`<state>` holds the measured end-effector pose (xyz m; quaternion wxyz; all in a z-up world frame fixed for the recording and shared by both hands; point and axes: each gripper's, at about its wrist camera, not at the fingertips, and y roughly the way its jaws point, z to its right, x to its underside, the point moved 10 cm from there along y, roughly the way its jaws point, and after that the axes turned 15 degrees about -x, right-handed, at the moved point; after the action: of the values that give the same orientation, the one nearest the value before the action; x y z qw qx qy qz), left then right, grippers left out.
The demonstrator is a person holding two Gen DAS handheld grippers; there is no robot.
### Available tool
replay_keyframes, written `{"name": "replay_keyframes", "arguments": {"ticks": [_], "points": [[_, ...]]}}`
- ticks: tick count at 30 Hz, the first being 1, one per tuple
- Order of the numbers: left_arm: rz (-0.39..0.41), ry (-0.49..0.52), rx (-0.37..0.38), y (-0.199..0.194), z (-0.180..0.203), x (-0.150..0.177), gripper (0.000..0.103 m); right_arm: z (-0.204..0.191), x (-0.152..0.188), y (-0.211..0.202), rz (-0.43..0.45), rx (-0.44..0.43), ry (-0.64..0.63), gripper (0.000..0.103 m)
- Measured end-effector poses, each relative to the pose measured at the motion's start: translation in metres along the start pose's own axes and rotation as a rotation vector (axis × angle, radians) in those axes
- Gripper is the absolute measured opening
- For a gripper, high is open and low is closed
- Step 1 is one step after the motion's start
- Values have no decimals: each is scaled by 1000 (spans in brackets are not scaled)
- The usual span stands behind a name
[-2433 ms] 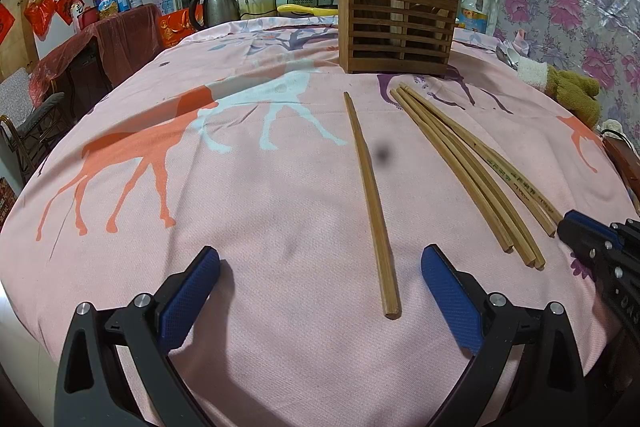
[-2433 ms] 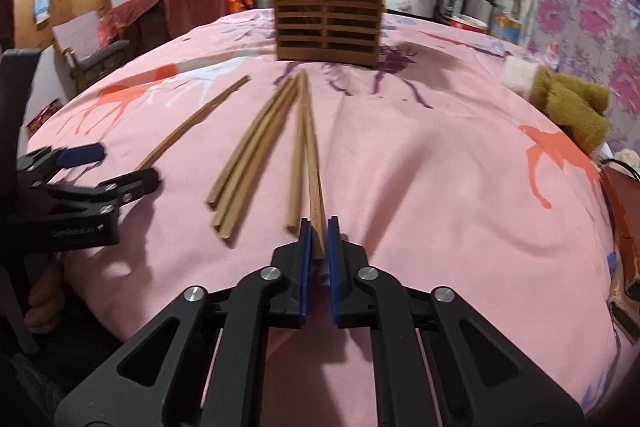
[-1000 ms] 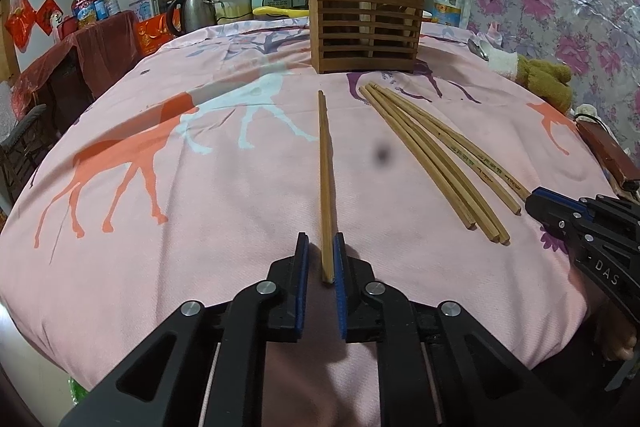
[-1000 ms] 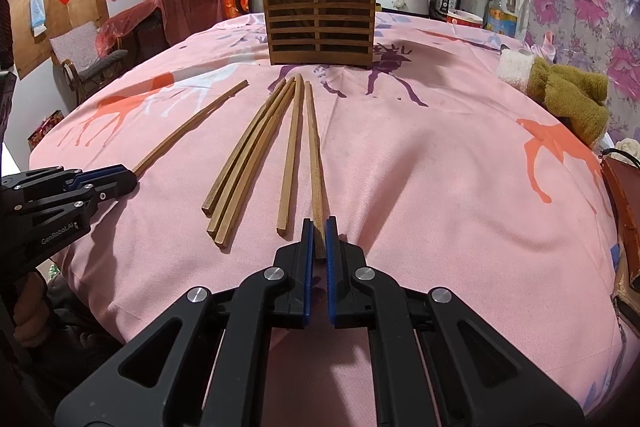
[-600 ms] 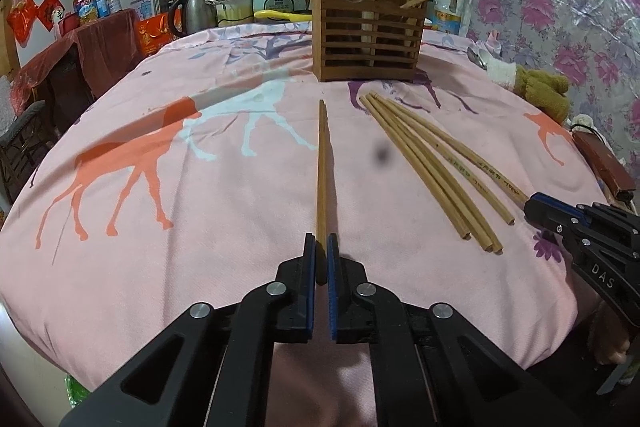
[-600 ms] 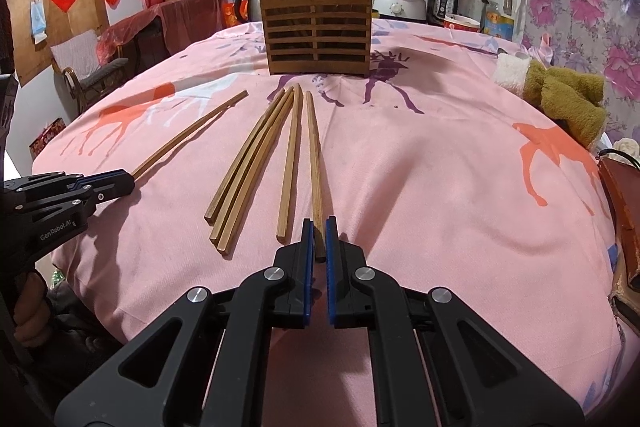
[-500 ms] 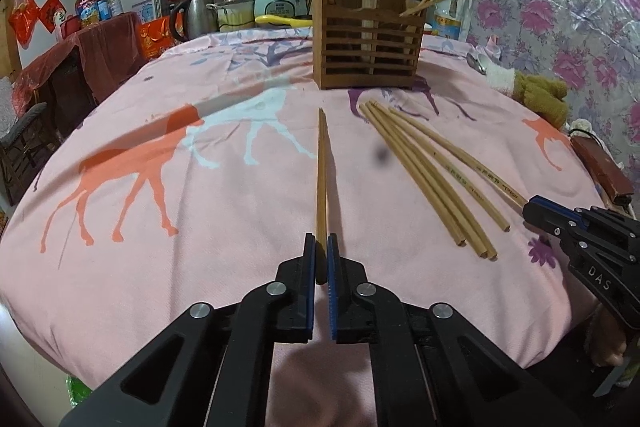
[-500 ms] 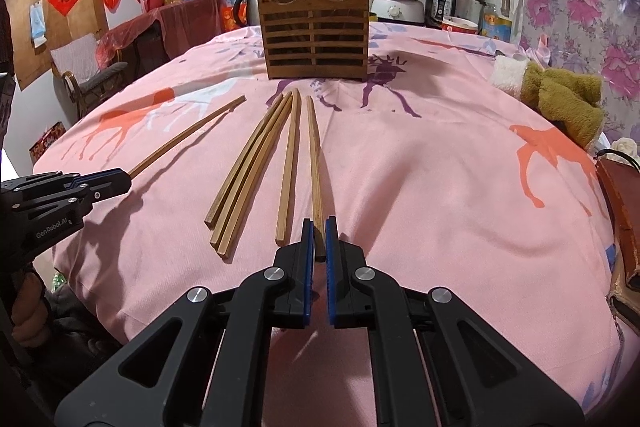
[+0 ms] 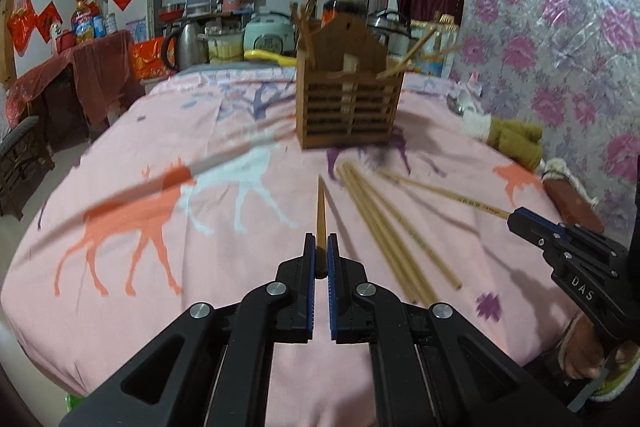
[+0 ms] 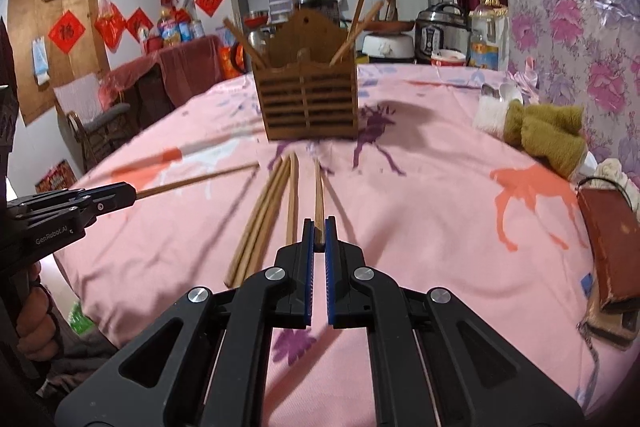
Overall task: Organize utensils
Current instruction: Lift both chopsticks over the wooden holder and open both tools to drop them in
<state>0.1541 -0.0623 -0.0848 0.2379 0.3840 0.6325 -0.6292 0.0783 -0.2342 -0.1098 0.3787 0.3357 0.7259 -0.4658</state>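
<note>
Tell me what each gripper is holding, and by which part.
Each holds one chopstick by its near end: the left gripper its chopstick, the right gripper its chopstick.

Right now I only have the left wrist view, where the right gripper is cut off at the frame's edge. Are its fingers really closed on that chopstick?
Observer: Yes. The right wrist view shows the right gripper shut on the near end of the rightmost chopstick.
Reviewer: How does the left gripper look from that side?
Observer: The left gripper pinches only the end of its chopstick, which juts out toward the wooden holder.
Reviewer: Who is holding it?
Observer: A bare left hand wraps its handle at the frame's left edge.
</note>
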Motion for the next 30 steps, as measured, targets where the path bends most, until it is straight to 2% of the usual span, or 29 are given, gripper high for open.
{"name": "replay_keyframes", "arguments": {"ticks": [13,30], "points": [[89,-3,53,-16,15,-66,6,-8,-48,-11,94,-10,-44,6],[200,7,72,-15,34,-162,6,-12,-112,-13,199,-6,-98,6]]}}
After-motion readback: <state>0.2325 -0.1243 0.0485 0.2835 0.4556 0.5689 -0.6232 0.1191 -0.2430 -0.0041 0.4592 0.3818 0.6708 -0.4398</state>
